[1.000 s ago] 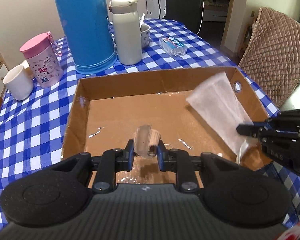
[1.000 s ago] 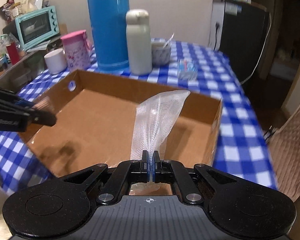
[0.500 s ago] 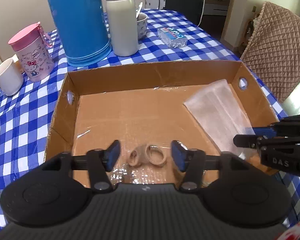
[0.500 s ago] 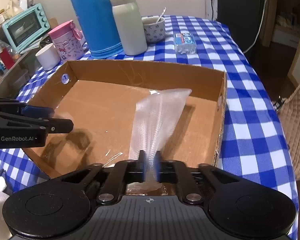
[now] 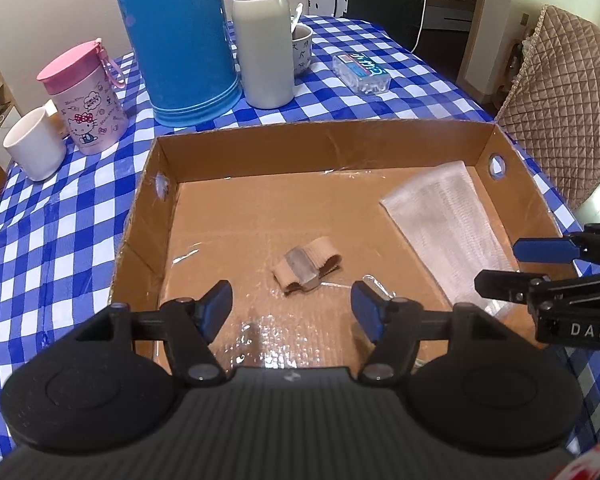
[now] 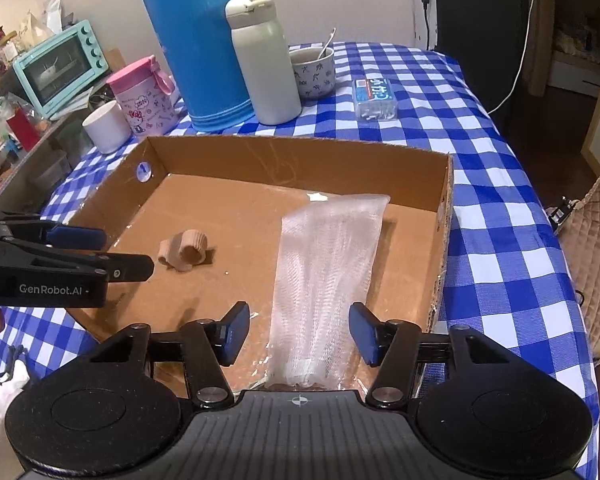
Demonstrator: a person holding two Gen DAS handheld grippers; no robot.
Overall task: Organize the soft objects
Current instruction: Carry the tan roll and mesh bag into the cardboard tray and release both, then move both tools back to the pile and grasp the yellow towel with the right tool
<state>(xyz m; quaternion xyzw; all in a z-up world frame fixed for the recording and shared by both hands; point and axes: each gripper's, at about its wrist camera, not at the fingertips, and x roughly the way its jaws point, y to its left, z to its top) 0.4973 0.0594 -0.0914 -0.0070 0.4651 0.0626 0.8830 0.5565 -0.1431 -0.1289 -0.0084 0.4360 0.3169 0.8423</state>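
So both claws are empty right now. The left gripper (image 5: 292,306) has its jaws spread wide, just opened up, and the little beige elastic band thing (image 5: 306,267) lies loose on the box floor a bit past the blue pads, touching neither. The right gripper (image 6: 298,334) has also just been opening; its jaws stand apart with the near end of the white mesh pouch (image 6: 328,272) lying between them, but the pads aren't pressing on it. The pouch lies flat, running from the near edge toward the far wall along the right side of the cardboard box (image 6: 296,152).

From the right wrist view the left gripper pokes in from the left over the box's near-left rim, and the beige piece is just beyond its tips.

Outside the box on the blue checked tablecloth (image 6: 484,184): a tall blue thermos (image 6: 192,44) and a cream flask (image 6: 264,60) right behind the far wall, a patterned cup with a spoon (image 6: 314,72), a clear plastic pack (image 6: 374,98), a pink Hello Kitty tumbler (image 5: 86,98) and a white mug (image 5: 34,148). A teal toaster oven (image 6: 60,66) stands off to the left, a quilted chair (image 5: 564,112) to the right.
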